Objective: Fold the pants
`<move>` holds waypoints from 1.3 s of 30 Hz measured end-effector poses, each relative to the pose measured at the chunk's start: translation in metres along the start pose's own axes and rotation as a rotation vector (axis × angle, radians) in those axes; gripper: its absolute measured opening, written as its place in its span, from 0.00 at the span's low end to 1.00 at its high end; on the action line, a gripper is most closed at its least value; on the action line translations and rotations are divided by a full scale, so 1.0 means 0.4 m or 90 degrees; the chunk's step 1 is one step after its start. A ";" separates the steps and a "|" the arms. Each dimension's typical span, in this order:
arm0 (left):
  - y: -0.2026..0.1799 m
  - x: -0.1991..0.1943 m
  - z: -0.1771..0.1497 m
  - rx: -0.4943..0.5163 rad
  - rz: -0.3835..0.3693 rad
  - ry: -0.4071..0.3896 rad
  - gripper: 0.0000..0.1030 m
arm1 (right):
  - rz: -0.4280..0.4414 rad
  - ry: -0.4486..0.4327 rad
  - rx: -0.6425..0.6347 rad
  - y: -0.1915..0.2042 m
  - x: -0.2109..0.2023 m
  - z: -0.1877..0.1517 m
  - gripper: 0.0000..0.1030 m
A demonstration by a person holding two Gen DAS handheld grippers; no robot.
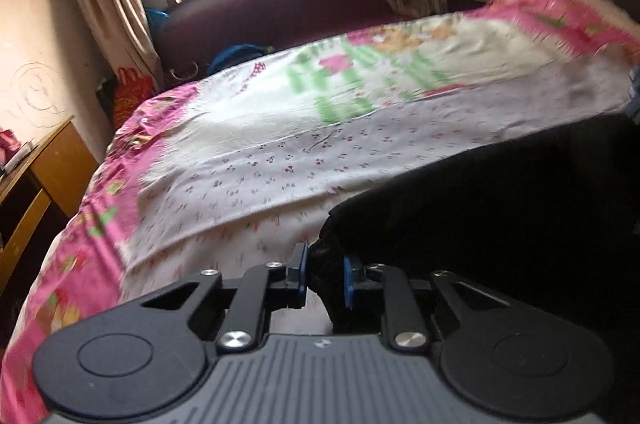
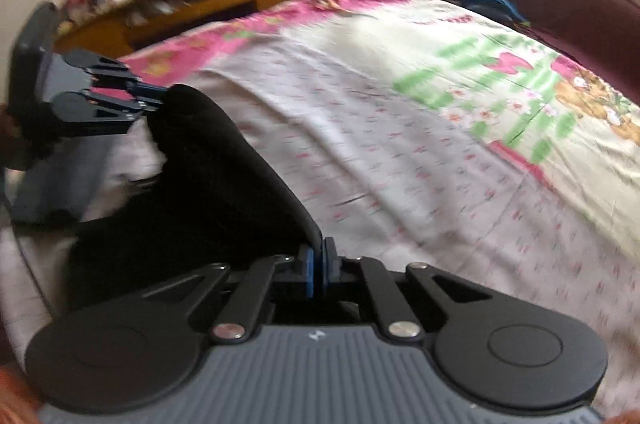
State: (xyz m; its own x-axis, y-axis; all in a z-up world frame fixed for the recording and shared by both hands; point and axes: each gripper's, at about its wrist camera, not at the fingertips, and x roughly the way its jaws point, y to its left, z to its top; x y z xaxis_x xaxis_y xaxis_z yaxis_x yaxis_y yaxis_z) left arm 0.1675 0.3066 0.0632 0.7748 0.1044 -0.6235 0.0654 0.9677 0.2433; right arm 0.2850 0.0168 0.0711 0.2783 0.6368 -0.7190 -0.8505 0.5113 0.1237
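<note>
Left gripper (image 1: 325, 278): pads clamped on a bunched edge of the black pants (image 1: 500, 192), lifted at 4 o'clock.
Right gripper (image 2: 319, 266): clenched on the pants' edge, level above the floral bedsheet (image 2: 400, 128).

pants (image 1: 500, 208) cut off right | bedsheet (image 2: 400, 152) blurred (motion)

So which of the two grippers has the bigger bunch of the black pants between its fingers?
The left gripper: a thick wad of the pants keeps its blue pads apart. The right gripper pinches only a thin edge, pads nearly touching.
</note>
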 end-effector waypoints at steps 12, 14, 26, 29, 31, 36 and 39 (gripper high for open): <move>-0.095 -0.096 -0.297 -0.096 0.004 0.044 0.32 | 0.066 0.163 0.030 0.333 0.091 -0.310 0.04; -0.084 -0.130 -0.297 -0.119 0.001 0.020 0.32 | 0.060 0.152 -0.004 0.357 0.069 -0.299 0.03; -0.109 -0.133 -0.442 -0.110 0.073 0.088 0.37 | 0.003 0.199 -0.029 0.395 0.129 -0.332 0.11; -0.086 -0.181 -0.454 -0.126 0.090 0.086 0.38 | -0.002 0.193 -0.063 0.413 0.085 -0.321 0.18; -0.069 -0.225 -0.444 -0.149 0.106 0.066 0.38 | -0.009 0.189 -0.046 0.401 0.058 -0.319 0.19; -0.113 -0.283 -0.331 -0.143 0.072 -0.045 0.48 | -0.039 0.128 -0.004 0.370 0.022 -0.302 0.27; -0.176 -0.235 -0.279 -0.119 0.015 -0.064 0.56 | -0.054 0.120 0.043 0.353 0.035 -0.312 0.27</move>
State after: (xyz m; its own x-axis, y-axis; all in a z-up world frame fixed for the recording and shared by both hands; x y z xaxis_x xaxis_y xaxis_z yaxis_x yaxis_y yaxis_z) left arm 0.0200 0.2542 0.0218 0.8338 0.1138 -0.5401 -0.0647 0.9919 0.1092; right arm 0.1130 0.0260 -0.0069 0.2541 0.4733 -0.8434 -0.7937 0.6004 0.0979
